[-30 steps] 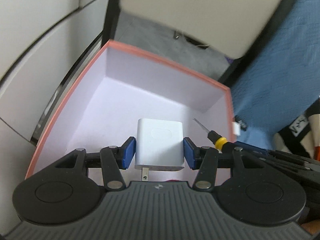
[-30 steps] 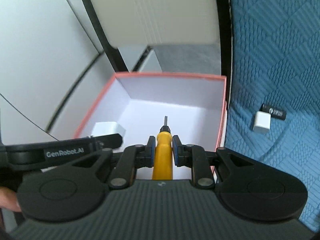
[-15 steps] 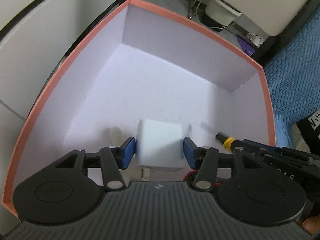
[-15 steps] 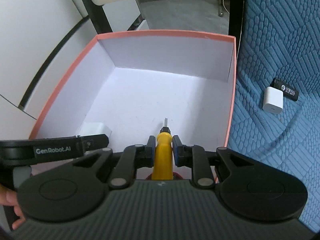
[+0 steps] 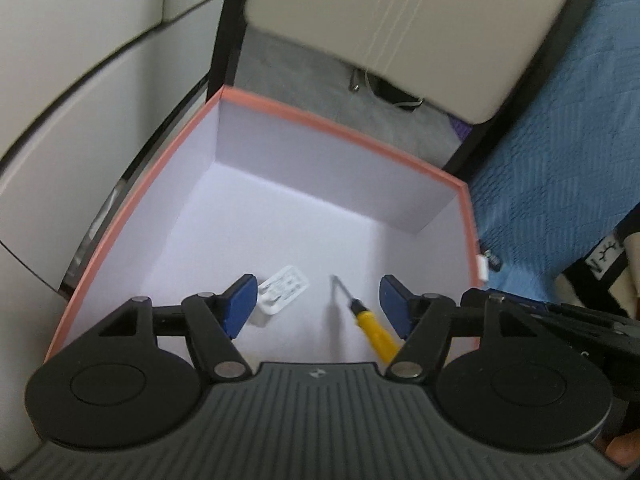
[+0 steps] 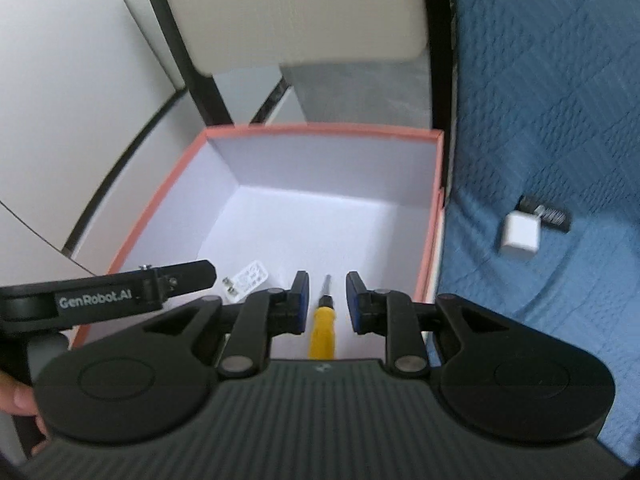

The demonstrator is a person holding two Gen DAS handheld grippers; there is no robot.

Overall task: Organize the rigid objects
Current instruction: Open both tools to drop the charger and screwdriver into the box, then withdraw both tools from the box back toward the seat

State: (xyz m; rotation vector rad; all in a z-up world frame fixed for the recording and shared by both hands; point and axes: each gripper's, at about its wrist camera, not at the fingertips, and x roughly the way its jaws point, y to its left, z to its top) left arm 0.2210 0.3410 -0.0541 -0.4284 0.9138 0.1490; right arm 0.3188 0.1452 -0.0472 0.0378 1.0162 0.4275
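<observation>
Light: we see soft, even daylight.
Shadow: faint beside the screwdriver (image 5: pixel 370 322).
Blur: backgrounds toward twelve o'clock smear.
Distortion: fisheye bends edges.

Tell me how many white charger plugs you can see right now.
2. One white charger plug lies on the floor of the box, beside the screwdriver. The other sits on the blue quilt, against a small black object.
</observation>
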